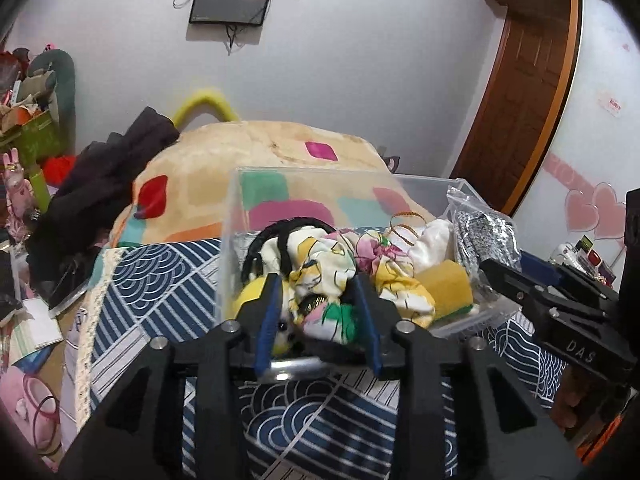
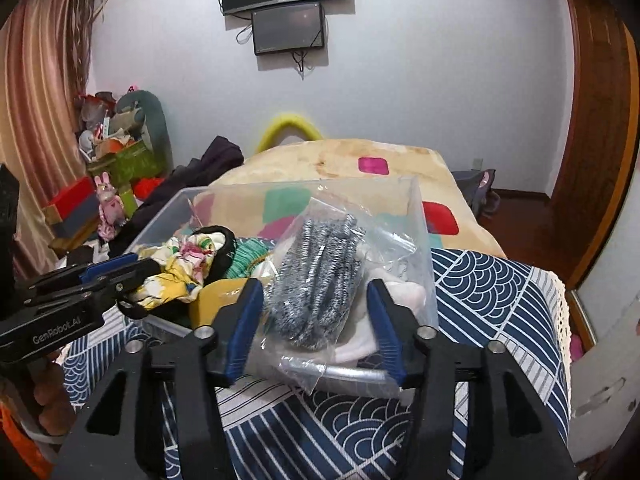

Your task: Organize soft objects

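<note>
A clear plastic bin (image 1: 230, 216) sits on a blue wave-patterned cloth (image 1: 160, 280) and holds soft things: a floral fabric bundle (image 1: 320, 276), a yellow sponge (image 1: 448, 286), a black hair band (image 1: 288, 228) and a bagged grey-and-white yarn item (image 2: 316, 276). My left gripper (image 1: 318, 284) is open, its fingers on either side of the floral bundle at the bin's near edge. My right gripper (image 2: 314, 288) is open, its fingers on either side of the plastic bag. Each gripper shows in the other's view.
A cream blanket with coloured patches (image 1: 272, 140) lies behind the bin. Dark clothing (image 1: 104, 184) is piled on the left. Toys and boxes (image 2: 116, 160) crowd the far left corner. A wooden door (image 1: 516, 92) is on the right, and screens (image 2: 288, 28) hang on the wall.
</note>
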Demonstrator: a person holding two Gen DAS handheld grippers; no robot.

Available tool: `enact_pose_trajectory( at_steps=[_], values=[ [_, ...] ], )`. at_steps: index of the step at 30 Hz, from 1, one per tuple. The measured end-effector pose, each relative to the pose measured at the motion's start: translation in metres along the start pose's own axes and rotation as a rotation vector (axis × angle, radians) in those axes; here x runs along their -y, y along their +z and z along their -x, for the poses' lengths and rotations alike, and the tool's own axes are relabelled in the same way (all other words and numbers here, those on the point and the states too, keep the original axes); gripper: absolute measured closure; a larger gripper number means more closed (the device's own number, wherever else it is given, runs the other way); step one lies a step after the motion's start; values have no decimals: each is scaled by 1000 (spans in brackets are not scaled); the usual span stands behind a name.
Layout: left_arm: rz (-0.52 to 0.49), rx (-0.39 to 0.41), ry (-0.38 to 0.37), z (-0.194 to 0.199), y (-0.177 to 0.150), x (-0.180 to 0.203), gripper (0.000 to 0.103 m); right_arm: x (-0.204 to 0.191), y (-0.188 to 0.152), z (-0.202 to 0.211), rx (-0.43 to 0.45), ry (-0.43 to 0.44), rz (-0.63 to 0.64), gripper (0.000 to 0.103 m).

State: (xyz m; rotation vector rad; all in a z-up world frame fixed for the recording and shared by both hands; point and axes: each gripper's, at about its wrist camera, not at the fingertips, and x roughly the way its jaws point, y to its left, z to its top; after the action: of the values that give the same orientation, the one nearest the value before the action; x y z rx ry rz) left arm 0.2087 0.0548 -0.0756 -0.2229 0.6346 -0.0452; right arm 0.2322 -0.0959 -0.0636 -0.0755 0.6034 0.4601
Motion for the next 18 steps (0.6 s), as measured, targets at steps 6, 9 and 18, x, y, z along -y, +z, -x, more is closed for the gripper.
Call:
enact_pose_trajectory(
  at_steps=[6,9,18],
  values=[
    [-3,67,13,36,-2,3,61,-6,4,28,68,-16,0,23],
    [-2,102,7,56,0,5,59,-10,8,45,113,-2,2,21],
    [-43,236,14,129,-5,20,45,-23,5,105,244,32,15,13]
  ],
)
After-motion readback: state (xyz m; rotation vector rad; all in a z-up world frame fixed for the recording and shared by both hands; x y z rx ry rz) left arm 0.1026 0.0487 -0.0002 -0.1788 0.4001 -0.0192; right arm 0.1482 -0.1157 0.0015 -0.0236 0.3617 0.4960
